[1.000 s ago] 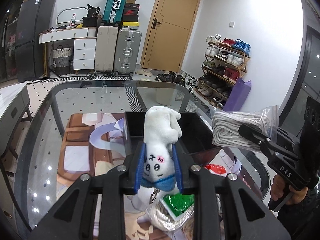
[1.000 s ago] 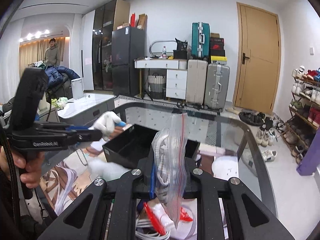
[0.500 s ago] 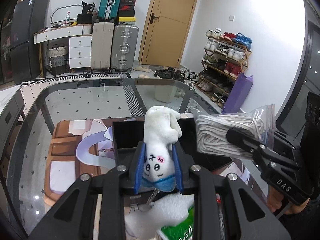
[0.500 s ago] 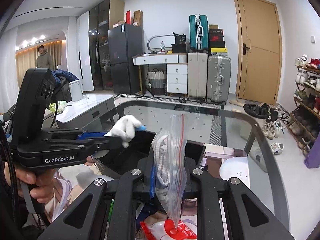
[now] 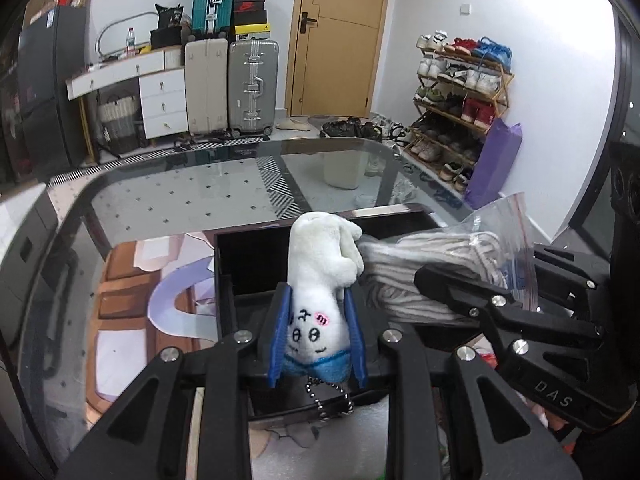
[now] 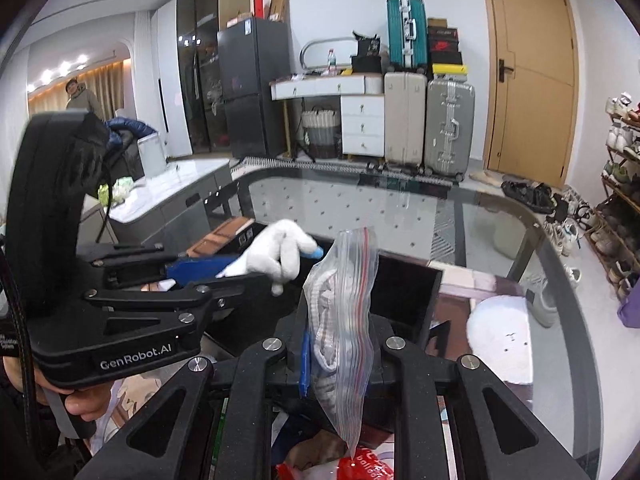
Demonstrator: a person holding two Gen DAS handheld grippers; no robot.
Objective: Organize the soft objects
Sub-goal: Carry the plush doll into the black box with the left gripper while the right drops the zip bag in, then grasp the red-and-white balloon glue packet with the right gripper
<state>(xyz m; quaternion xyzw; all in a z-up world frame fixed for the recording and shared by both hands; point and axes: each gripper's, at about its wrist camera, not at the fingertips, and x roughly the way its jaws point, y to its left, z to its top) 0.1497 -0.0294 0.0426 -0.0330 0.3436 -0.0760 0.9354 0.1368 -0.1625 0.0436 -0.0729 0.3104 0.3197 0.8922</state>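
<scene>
Left wrist view: your left gripper [image 5: 318,332] is clamped on a small white plush toy [image 5: 320,280], its blue pads [image 5: 282,336] pressing both sides of the embroidered face; a bead chain [image 5: 328,398] hangs below the toy's blue end. Just past the fingertips an open black box [image 5: 248,256] stands on the glass table [image 5: 180,196], with the plush held above its near edge. To the right, your right gripper [image 5: 436,280] comes in from the table's right side, closed on a clear zip bag of white cord [image 5: 436,264]; the bag's end touches the toy's limbs above the box. Beyond the table's far edge are suitcases [image 5: 252,84], a door [image 5: 340,32] and a shoe rack [image 5: 460,92].

Right wrist view: your right gripper [image 6: 340,344] pinches the zip bag of white cord [image 6: 340,308] upright between its closed jaws, over the near right part of the black box [image 6: 404,292]. To the left, your left gripper [image 6: 224,272] holds the white plush toy [image 6: 280,256] over the box's left side. A white cushion-like object [image 6: 500,344] lies near the table's right edge. A person [image 6: 80,94] stands in the far left background.
</scene>
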